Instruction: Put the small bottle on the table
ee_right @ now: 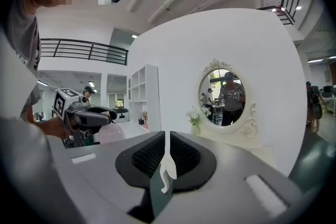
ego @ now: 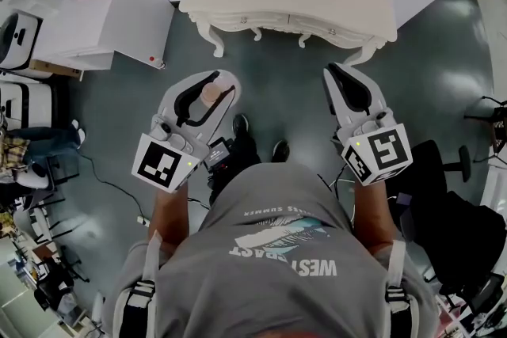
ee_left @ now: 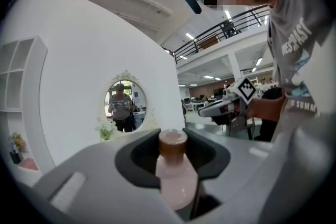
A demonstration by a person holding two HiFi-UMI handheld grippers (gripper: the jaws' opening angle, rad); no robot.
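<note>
A small pink bottle [ego: 210, 94] with a brown cap sits upright between the jaws of my left gripper [ego: 212, 89], which is shut on it. In the left gripper view the bottle [ee_left: 177, 178] fills the gap between the dark pads, with its cap [ee_left: 172, 140] at their level. My right gripper [ego: 337, 80] is held level with the left, its jaws shut and nothing between them [ee_right: 167, 150]. Both grippers hang above the grey floor, short of the white dressing table [ego: 317, 12] ahead. The right gripper view shows the left gripper [ee_right: 90, 115] carrying the bottle [ee_right: 111, 134].
An oval mirror [ee_right: 224, 96] and a small vase of flowers [ee_right: 195, 115] stand on the dressing table against a white wall. A white shelf unit [ego: 71, 4] is at the left and a black office chair [ego: 467, 237] at the right. Cables lie on the floor.
</note>
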